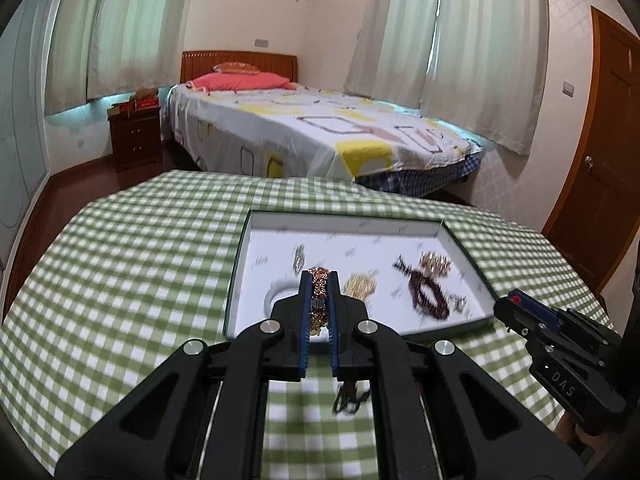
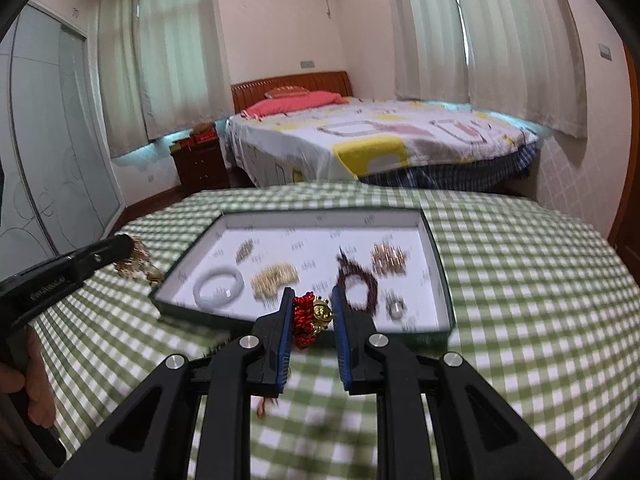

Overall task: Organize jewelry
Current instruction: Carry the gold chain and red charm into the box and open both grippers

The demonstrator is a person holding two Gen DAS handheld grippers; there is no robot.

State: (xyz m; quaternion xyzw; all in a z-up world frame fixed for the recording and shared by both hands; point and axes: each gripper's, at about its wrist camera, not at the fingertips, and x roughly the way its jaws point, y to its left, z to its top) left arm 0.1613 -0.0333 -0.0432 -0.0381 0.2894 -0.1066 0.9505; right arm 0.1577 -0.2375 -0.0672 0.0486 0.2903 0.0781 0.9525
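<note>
Both grippers carry a piece toward the same target, so the move ahead turns on how the tray (image 2: 436,264) lies from each pair of fingers. Largest in view is the checked tablecloth (image 1: 132,280), spread under and beyond both tools; on it, straight ahead of both, sits the shallow white tray with its dark rim, its long side running across the line of the fingers. The left gripper (image 1: 319,300) is clenched on a gold chain bracelet (image 1: 319,286), whose long axis runs along the fingers, with a loose end dangling below the jaws; its fingertips appear already over the tray's near edge, just short of the white bangle (image 2: 219,289). The right gripper (image 2: 312,314) grips a red-and-gold charm bracelet (image 2: 310,316), though its pads stand a little apart around the bulky piece; it sits at the near rim, roughly mid-width. Beyond the right fingertips lie a dark beaded bracelet (image 2: 357,284) slightly to the right, a gold cluster (image 2: 275,276) slightly to the left, a rose-gold piece (image 2: 387,260) farther off, a small silver ring (image 2: 395,307) near the right pad, and a small slim piece (image 2: 245,249) toward the back left. By my judgement the left tool is the nearer to release, needing only a bare patch between bangle and gold cluster; motion blur makes finer clearances hard to tell.
</note>
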